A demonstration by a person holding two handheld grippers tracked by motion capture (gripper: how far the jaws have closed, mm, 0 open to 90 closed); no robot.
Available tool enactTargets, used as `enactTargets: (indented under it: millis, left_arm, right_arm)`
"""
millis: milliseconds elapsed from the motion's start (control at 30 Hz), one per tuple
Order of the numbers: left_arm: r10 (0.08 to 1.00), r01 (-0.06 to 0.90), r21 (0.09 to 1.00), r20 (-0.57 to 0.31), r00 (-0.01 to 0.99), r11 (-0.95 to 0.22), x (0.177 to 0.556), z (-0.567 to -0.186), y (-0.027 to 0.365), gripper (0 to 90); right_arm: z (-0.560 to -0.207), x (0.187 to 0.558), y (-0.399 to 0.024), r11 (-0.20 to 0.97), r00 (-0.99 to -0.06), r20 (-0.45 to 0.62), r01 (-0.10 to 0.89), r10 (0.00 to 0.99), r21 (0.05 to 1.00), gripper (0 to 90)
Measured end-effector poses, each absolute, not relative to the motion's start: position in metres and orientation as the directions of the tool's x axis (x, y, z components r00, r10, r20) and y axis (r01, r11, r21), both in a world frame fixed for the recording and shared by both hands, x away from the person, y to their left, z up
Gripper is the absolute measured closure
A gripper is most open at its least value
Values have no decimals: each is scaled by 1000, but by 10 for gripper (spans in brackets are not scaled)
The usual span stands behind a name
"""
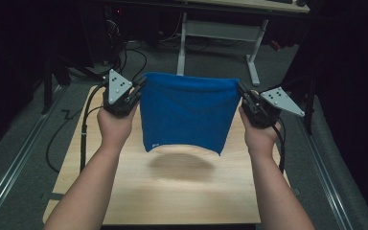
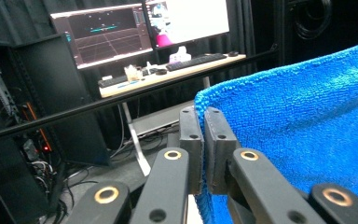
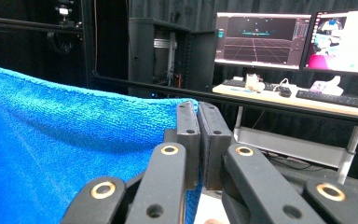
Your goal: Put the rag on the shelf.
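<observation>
Forearms enter bottom of high view. Left gripper (image 1: 136, 91) fingers (image 2: 191, 140) pinching upper left corner of blue towel (image 1: 187, 112); right gripper (image 1: 243, 98) fingers (image 3: 188, 135) pinching upper right corner. Towel hangs mid-frame, stretched between grippers, lower hem clear of tabletop (image 1: 182, 191), shadow beneath.

Risks, judged: grip sits at very corner edge, so pull apart too hard could slip cloth free; one corner lost, towel swings down. Top edge sags slightly, uneven fold likely.

Containers: none seen.

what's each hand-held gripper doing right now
left hand-held gripper: closed on the top left corner of the blue towel.
right hand-held gripper: closed on the towel's top right corner.
</observation>
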State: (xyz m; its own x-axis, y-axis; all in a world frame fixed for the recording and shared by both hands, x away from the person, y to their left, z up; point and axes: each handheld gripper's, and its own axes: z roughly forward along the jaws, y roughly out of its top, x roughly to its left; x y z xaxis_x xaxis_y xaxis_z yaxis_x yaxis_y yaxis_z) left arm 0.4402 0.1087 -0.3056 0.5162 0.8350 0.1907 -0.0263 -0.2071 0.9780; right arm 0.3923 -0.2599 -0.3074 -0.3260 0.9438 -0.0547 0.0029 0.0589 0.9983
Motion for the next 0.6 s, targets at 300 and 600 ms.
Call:
enactTargets:
  millis: [300,600]
  left_arm:
    - [847,-3,972,206,490,-235,475,-302,109,875]
    - [856,32,970,198,478,-242,506,-309,109,875]
  right_arm:
    - [-297,423,-251,93,-303,-90,-4,949,996,886]
    - [-303,461,-246,104,-281,-89,37,956,994,886]
